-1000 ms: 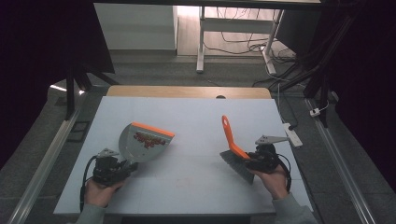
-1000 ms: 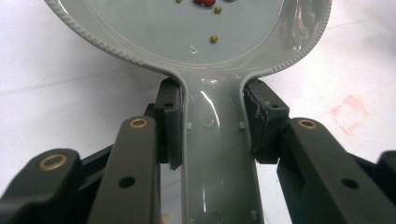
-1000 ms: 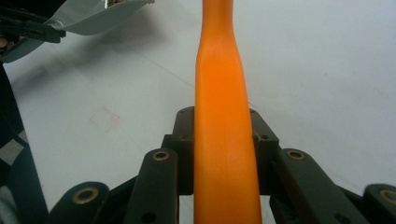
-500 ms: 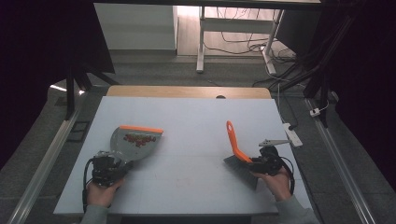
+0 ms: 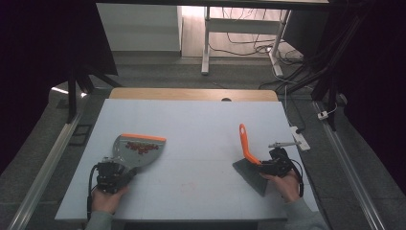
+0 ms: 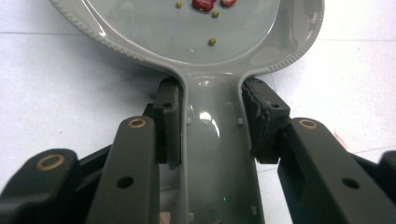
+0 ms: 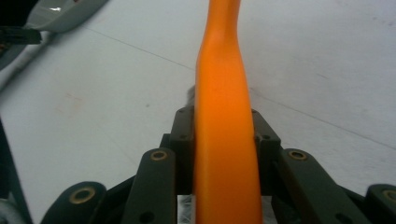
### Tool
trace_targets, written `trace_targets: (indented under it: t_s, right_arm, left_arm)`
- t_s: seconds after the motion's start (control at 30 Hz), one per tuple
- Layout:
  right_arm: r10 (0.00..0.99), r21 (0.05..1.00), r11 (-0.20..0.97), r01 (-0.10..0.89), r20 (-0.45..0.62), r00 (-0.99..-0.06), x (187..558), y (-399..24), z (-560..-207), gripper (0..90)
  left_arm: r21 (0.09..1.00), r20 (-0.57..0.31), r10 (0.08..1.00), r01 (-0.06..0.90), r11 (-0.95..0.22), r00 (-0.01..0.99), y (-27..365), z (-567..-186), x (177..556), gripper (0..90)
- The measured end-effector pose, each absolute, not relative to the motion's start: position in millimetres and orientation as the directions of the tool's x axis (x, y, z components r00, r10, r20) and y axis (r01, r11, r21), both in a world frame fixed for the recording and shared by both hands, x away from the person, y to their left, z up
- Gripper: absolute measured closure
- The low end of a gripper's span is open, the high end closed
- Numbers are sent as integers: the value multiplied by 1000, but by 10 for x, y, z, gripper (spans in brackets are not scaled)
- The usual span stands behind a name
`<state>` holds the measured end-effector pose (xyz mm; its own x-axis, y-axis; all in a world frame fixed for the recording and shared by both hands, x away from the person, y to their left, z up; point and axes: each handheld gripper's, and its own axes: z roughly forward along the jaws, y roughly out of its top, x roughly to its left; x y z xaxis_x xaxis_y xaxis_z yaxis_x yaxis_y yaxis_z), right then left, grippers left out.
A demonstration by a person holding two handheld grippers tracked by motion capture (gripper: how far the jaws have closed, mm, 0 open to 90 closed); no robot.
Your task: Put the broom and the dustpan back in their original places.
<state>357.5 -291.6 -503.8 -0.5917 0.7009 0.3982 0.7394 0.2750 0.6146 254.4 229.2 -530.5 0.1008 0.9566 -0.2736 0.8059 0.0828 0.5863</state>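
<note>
the light, stiff plastic dustpan (image 5: 139, 148), beans loose inside, lies on the desk (image 5: 201, 124) with the left gripper (image 6: 212, 123) clamping its handle, while the right gripper (image 7: 224, 135), its fingers just easing, flanks the brush (image 5: 246, 143) handle.

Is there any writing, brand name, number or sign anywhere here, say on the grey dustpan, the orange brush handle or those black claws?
None can be read.
Grey plastic dustpan: bare, no mark.
Orange-handled brush: plain orange, no print.
Left gripper and right gripper: black jaws, no lettering.
White table: blank.
</note>
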Motion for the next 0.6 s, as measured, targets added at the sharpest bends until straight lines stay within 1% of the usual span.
trace_targets:
  t_s: [0.13, 0.23, 0.33, 0.37, 0.43, 0.53, 0.6]
  right_arm:
    - [729, 602, 293, 743, 362, -581, 3636, -2947, -5069, 588]
    - [733, 590, 302, 749, 359, -578, 3666, -2965, -5094, 569]
    - [753, 588, 324, 741, 315, -578, 3671, -2952, -5092, 501]
    - [762, 583, 332, 741, 297, -575, 3676, -2953, -5096, 493]
    - [768, 583, 324, 745, 299, -567, 3684, -2963, -5098, 482]
    - [778, 589, 339, 733, 263, -571, 3679, -2945, -5092, 461]
    - [785, 589, 336, 735, 257, -564, 3679, -2943, -5090, 450]
  left_arm:
    - [587, -274, 955, 806, 72, 115, 2281, -5300, 2535, 570]
    - [584, -272, 955, 809, 66, 119, 2279, -5298, 2526, 520]
    - [586, -272, 956, 807, 71, 113, 2293, -5292, 2510, 428]
    - [593, -272, 955, 802, 69, 119, 2305, -5280, 2499, 388]
    - [614, -258, 957, 788, 58, 130, 2329, -5242, 2472, 324]
    - [637, -258, 958, 767, 72, 124, 2361, -5181, 2428, 275]
    - [655, -246, 959, 754, 57, 141, 2367, -5141, 2404, 263]
